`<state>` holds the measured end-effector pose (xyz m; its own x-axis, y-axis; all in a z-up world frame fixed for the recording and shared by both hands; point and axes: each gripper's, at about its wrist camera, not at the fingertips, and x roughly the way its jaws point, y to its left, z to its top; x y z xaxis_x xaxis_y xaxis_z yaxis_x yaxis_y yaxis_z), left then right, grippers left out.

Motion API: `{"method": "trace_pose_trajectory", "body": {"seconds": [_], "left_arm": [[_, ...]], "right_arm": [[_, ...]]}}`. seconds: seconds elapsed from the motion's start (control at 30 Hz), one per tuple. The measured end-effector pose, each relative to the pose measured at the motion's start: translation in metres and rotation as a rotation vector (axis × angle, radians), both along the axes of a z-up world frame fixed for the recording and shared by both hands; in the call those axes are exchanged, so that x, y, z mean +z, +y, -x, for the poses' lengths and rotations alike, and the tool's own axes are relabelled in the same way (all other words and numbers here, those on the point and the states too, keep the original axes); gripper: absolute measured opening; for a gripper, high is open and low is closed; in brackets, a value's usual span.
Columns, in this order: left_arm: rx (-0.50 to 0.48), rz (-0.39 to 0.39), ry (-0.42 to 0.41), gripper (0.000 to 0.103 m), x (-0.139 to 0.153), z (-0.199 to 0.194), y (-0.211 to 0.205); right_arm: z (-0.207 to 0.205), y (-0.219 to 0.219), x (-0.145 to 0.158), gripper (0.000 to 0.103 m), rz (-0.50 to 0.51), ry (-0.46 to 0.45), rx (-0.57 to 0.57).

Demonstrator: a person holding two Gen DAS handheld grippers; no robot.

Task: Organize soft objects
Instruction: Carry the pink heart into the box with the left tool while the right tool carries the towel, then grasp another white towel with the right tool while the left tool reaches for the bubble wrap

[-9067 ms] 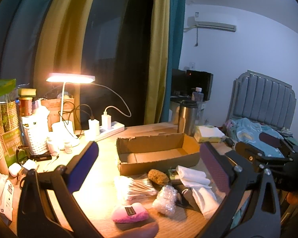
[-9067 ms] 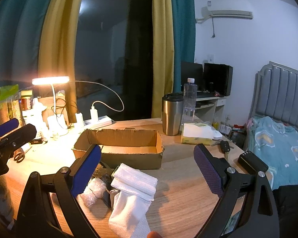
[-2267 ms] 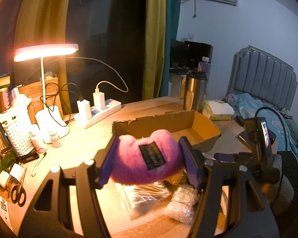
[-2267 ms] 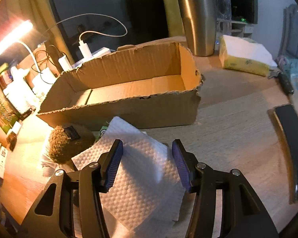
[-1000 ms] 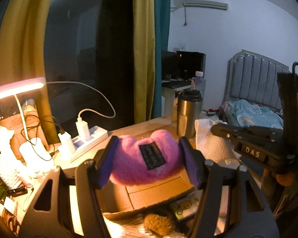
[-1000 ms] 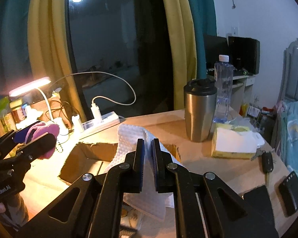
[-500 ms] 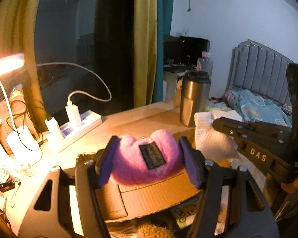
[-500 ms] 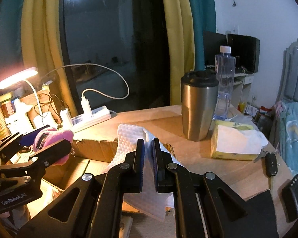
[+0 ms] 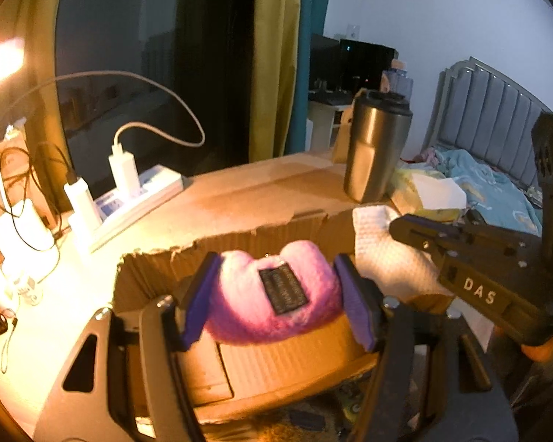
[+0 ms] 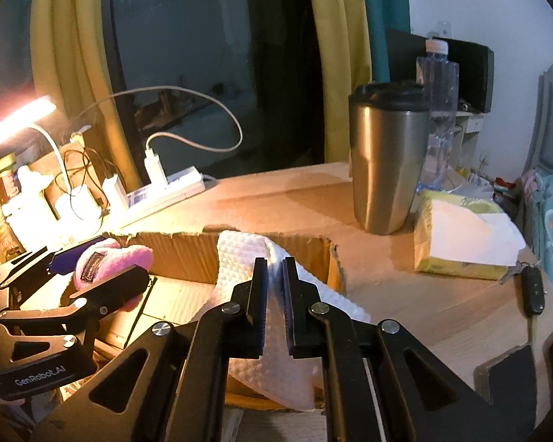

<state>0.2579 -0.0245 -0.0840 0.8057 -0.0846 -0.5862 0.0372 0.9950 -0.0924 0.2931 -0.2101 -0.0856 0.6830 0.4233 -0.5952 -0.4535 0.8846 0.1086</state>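
My left gripper [image 9: 276, 300] is shut on a pink plush pad [image 9: 272, 305] with a dark label and holds it over the left half of the open cardboard box [image 9: 239, 254]. The pad also shows in the right wrist view [image 10: 107, 259]. My right gripper [image 10: 275, 294] is shut on a white textured cloth [image 10: 239, 258] and holds it over the right half of the box [image 10: 188, 254]. The cloth hangs down into the box and shows in the left wrist view [image 9: 387, 258] too.
A steel tumbler [image 10: 387, 162] and a yellow tissue pack [image 10: 461, 235] stand right of the box. A power strip with chargers [image 10: 166, 188] and a lit desk lamp [image 10: 14, 118] are at the back left. A car key [image 10: 532, 287] lies at the right.
Both grippers have come lower and closer to the box with their loads. The pink pad and the white cloth now hang just above the box's inside.
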Motion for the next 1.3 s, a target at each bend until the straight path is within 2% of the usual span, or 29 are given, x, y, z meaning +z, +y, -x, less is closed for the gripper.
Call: {"method": "trace_pose_trajectory", "body": {"seconds": [0.1,0.13,0.2,0.23,0.27,0.4,0.93,1.3], "left_arm": [[0.009,0.013,0.012,0.070,-0.001,-0.001,0.003],[0.010,0.014,0.009,0.072,0.000,0.000,0.004],[0.016,0.017,0.002,0.078,0.002,0.002,0.005],[0.015,0.023,-0.003,0.079,0.003,0.004,0.006],[0.016,0.024,-0.006,0.079,0.005,0.005,0.006],[0.022,0.023,-0.026,0.085,0.012,0.015,0.008],[0.048,0.039,-0.110,0.085,0.042,0.082,0.021],[0.057,0.053,-0.126,0.085,0.042,0.123,0.031]], "right_arm": [[-0.003,0.004,-0.007,0.010,0.010,0.022,0.005],[-0.004,0.005,-0.008,0.013,0.010,0.029,0.004],[-0.004,0.005,-0.008,0.024,0.009,0.034,0.002],[-0.004,0.005,-0.007,0.034,0.008,0.033,0.000],[-0.003,0.005,-0.006,0.039,0.007,0.032,-0.004],[0.002,0.004,0.000,0.040,0.004,0.021,-0.009],[0.054,-0.012,0.029,0.041,0.013,-0.032,-0.041],[0.098,-0.017,0.031,0.041,0.030,-0.037,-0.054]]}}
